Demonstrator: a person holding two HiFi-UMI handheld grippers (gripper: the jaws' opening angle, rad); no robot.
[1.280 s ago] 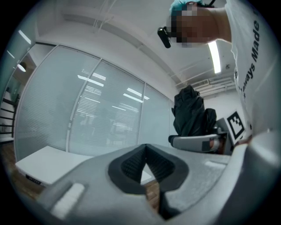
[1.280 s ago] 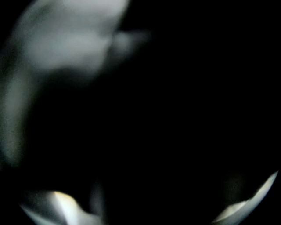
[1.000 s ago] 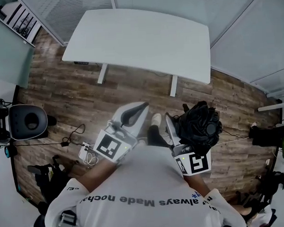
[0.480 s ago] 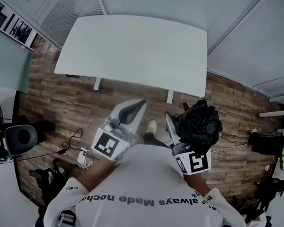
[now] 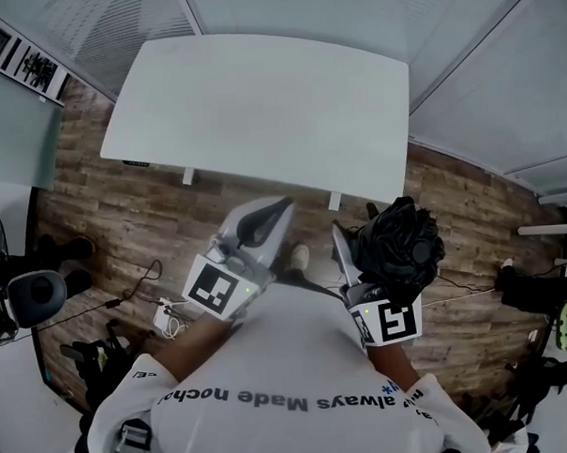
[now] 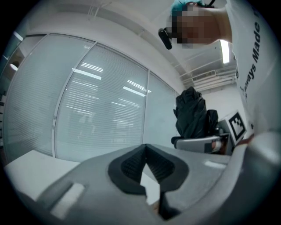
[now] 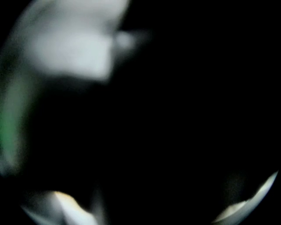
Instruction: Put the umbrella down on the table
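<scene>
The black folded umbrella (image 5: 397,253) sits bunched in the right gripper (image 5: 355,251), held over the wooden floor (image 5: 123,209) near the white table (image 5: 259,100) but short of its front edge. The right gripper view is almost wholly dark, probably umbrella fabric right against the lens. In the head view the jaws stand clamped around the umbrella. The left gripper (image 6: 145,147) is beside it at the same level, its jaws closed tip to tip and empty.
</scene>
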